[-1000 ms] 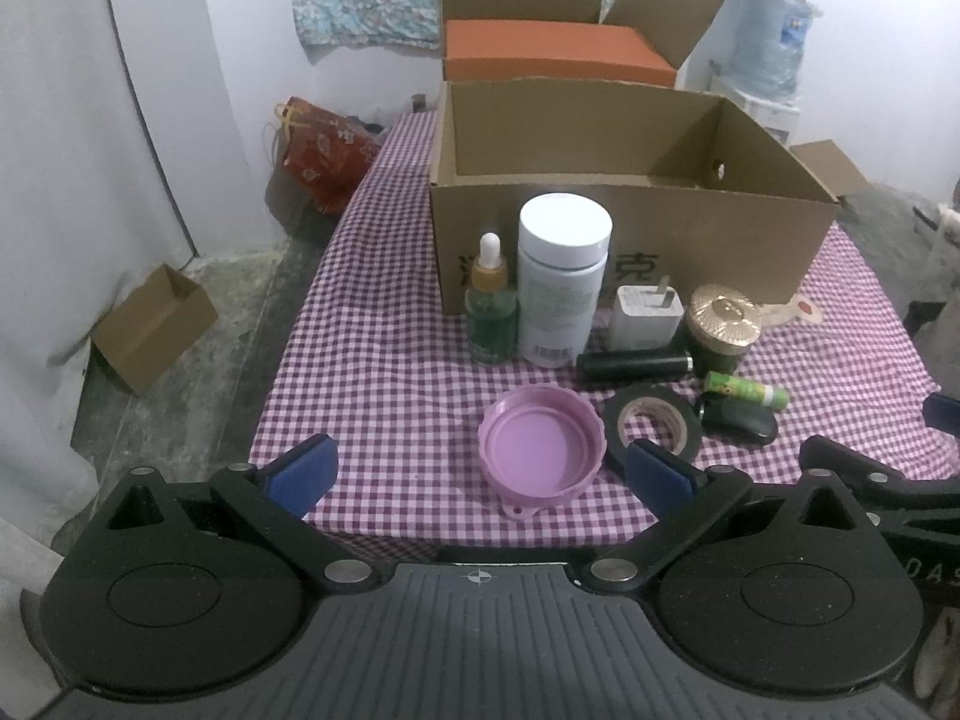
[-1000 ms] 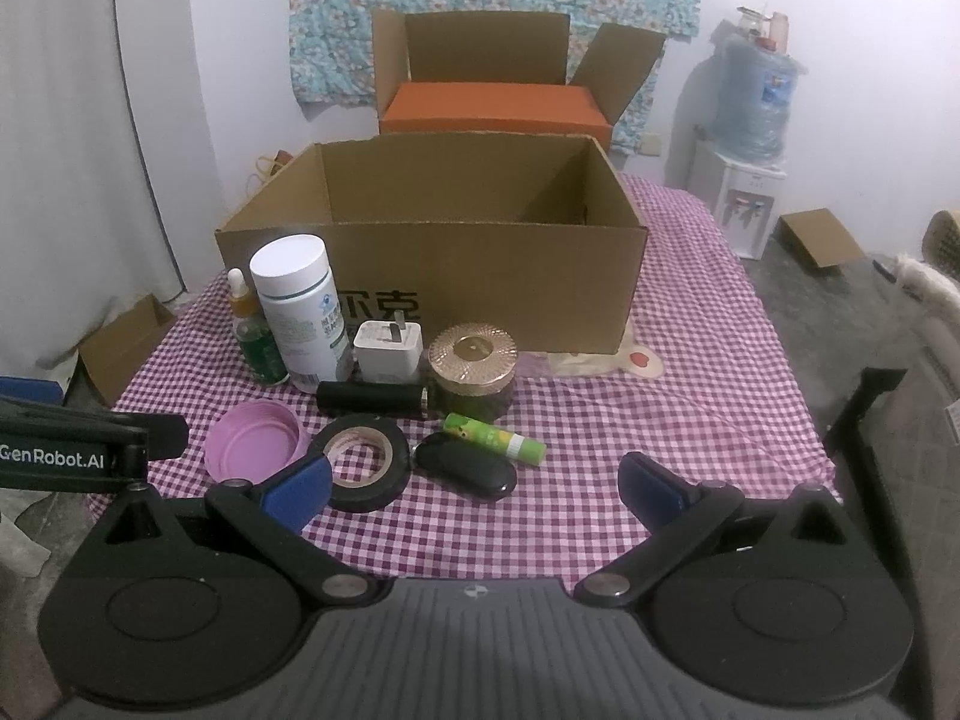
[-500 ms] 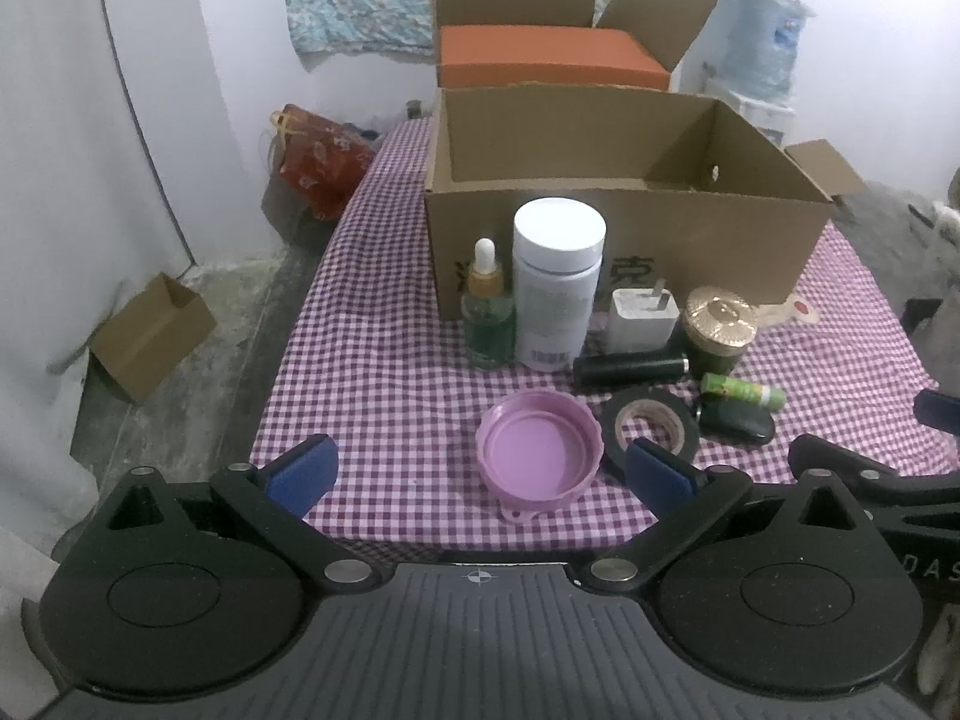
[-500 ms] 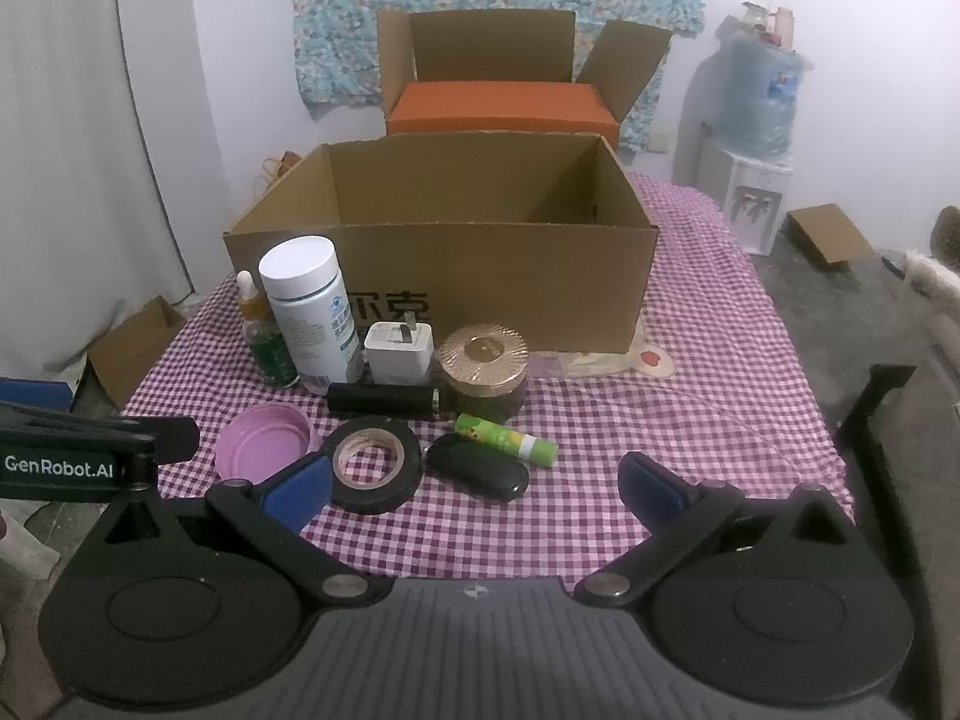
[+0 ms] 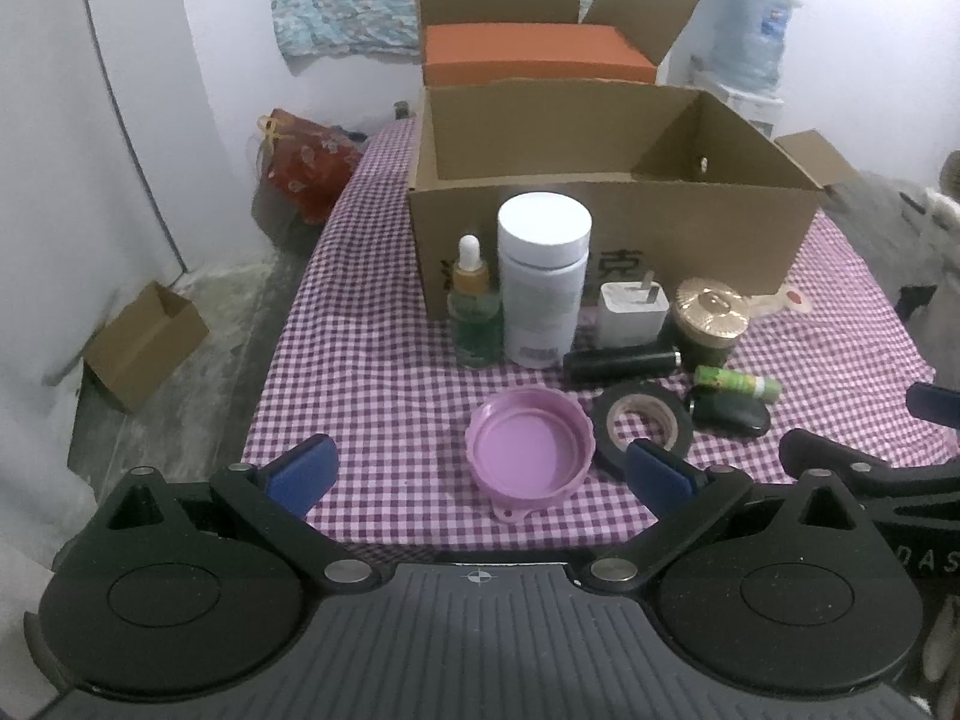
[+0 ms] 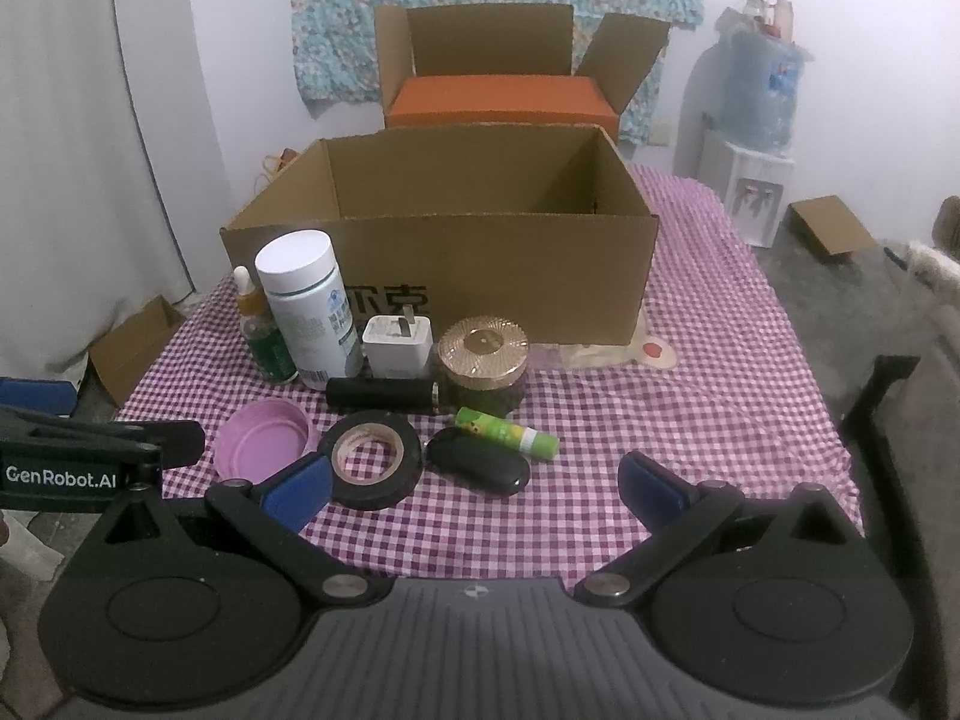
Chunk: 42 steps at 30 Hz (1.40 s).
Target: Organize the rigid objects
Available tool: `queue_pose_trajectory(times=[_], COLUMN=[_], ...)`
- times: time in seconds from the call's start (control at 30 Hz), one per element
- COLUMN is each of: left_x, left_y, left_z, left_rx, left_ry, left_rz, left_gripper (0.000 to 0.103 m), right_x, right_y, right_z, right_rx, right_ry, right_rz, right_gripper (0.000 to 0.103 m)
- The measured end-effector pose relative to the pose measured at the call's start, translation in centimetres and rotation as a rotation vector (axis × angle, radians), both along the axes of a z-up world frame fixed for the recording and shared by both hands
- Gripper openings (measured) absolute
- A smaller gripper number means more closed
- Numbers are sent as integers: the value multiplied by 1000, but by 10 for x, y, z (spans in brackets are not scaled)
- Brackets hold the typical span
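Observation:
An open cardboard box (image 5: 612, 240) (image 6: 480, 258) stands on the checked cloth. Before it are a white bottle (image 5: 543, 279) (image 6: 306, 306), a dropper bottle (image 5: 475, 309) (image 6: 261, 330), a white plug (image 5: 633, 312) (image 6: 397, 343), a gold-lidded jar (image 5: 711, 315) (image 6: 483, 360), a black tube (image 5: 621, 363) (image 6: 384, 393), a green glue stick (image 5: 738, 383) (image 6: 504, 432), a black oval case (image 5: 729, 414) (image 6: 477, 468), a tape roll (image 5: 642, 420) (image 6: 369, 459) and a pink lid (image 5: 531, 450) (image 6: 261, 447). My left gripper (image 5: 480, 471) is open before the pink lid. My right gripper (image 6: 474, 489) is open before the black case.
A second box holding an orange block (image 5: 534, 57) (image 6: 501, 99) stands behind. The left gripper's body (image 6: 78, 456) shows at the right view's left edge. A small carton (image 5: 144, 342) lies on the floor left; a water dispenser (image 6: 759, 138) stands at the right.
Both grippers have drifted slightly closer to the table, so the objects sit a bit larger in view. Nothing was picked up and both stay open.

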State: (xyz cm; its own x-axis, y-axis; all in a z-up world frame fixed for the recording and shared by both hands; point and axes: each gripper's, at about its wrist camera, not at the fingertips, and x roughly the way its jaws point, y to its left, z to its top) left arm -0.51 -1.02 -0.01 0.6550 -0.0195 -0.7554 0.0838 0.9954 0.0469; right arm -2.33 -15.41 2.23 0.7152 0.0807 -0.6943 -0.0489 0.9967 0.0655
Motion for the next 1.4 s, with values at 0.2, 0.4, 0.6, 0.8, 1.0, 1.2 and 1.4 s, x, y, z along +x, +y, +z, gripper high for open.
queue_pose_trajectory(times=[0.2, 0.4, 0.6, 0.8, 1.0, 1.2, 1.4], left_x=[2, 7, 12, 18, 27, 36, 45], left_y=[-6, -13, -14, -8, -4, -2, 2], left_z=[-5, -11, -20, -32, -43, -52, -61], left_rx=[3, -9, -27, -14, -5, -2, -5], left_ry=[5, 21, 42, 66, 84, 101, 129], left_rz=[-34, -87, -118, -125, -151, -169, -169], left_gripper=[102, 102, 102, 101, 97, 93, 86], right_x=[2, 2, 9, 37, 71, 96, 110], right_y=[-8, -24, -36, -15, 19, 46, 61], right_z=[-6, -11, -13, -18, -31, -45, -58], right_rx=[28, 95, 238, 317, 299, 248, 205], right_ry=[9, 8, -1, 31, 84, 141, 200], right_rz=[-25, -54, -34, 100, 238, 361, 453], right_gripper=[103, 103, 103, 87, 67, 48, 34])
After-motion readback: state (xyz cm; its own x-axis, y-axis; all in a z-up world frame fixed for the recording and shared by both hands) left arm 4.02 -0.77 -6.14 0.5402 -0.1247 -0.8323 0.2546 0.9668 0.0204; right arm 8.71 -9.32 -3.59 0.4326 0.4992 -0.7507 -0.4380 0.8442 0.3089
